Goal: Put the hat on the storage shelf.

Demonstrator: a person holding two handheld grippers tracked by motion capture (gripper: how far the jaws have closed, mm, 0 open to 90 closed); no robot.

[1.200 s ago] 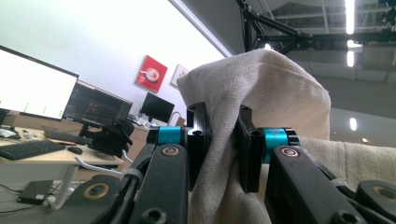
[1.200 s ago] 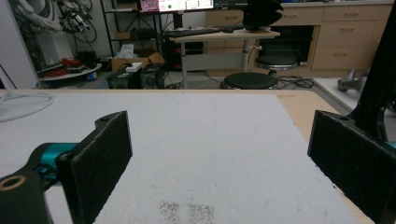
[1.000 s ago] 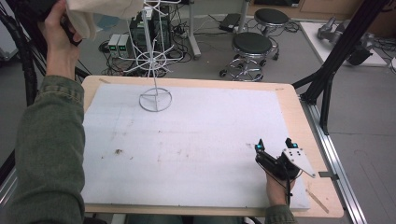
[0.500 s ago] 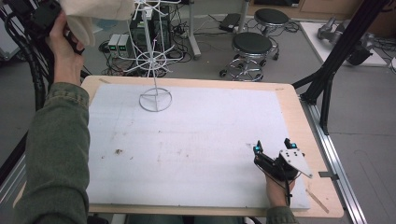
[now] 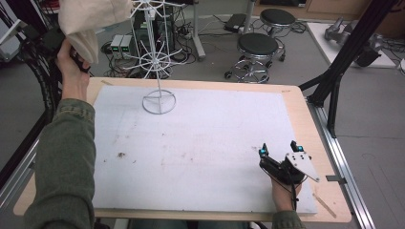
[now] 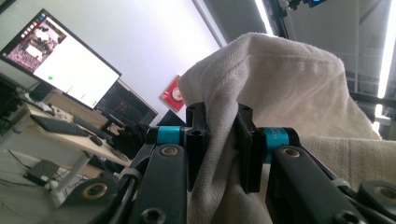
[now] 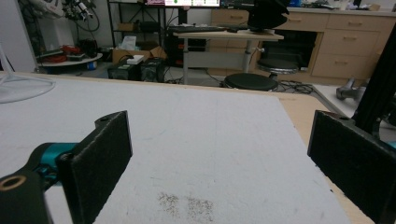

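Cream cloth (image 6: 280,84) hangs pinched in the left tongs (image 6: 223,140), raised beside the wire rack (image 5: 155,57). Soft and light, it likely drapes; a bunched fold should grip best. Right tongs (image 5: 278,149) rest apart on the tabletop (image 5: 205,138).

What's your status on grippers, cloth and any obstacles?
Left gripper shut on cream cloth, raised beside white wire rack. Right gripper open, resting on table. Rack arms close to cloth.
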